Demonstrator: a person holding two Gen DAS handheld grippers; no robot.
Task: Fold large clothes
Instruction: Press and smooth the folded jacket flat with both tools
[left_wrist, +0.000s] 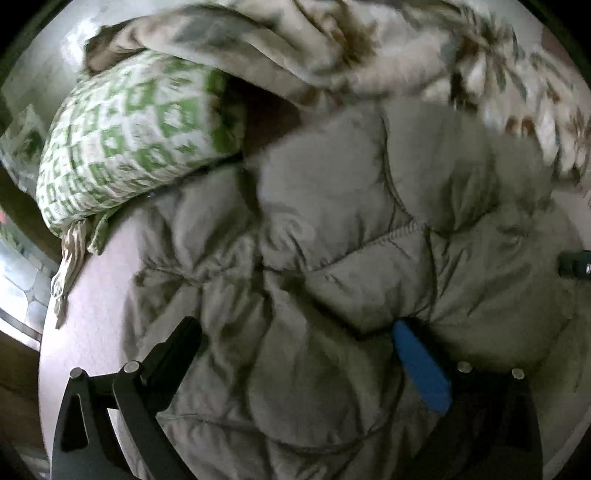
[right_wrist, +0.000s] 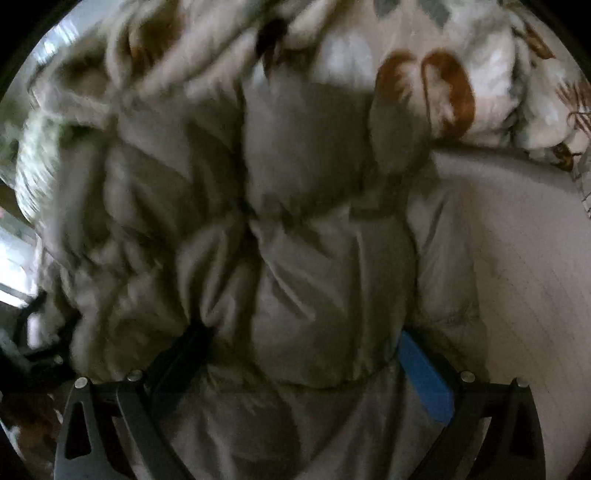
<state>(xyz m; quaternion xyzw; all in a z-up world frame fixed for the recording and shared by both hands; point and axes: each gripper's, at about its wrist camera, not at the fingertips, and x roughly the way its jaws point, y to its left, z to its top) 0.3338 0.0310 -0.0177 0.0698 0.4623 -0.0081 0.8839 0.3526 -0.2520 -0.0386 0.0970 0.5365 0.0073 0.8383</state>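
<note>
Under blurred jacket (right_wrist: 314, 258), bed sheet (right_wrist: 524, 277) half-hidden

A bed covered by a pale pinkish-white sheet (left_wrist: 92, 280) carries everything. Directly ahead of both tools, a grey-beige quilted puffer jacket (left_wrist: 351, 240) lies spread on it. Beyond the left tool, to its left, rests a green-and-white patterned pillow (left_wrist: 133, 136). Farther ahead lies a rumpled cream floral blanket (right_wrist: 424, 85).
</note>
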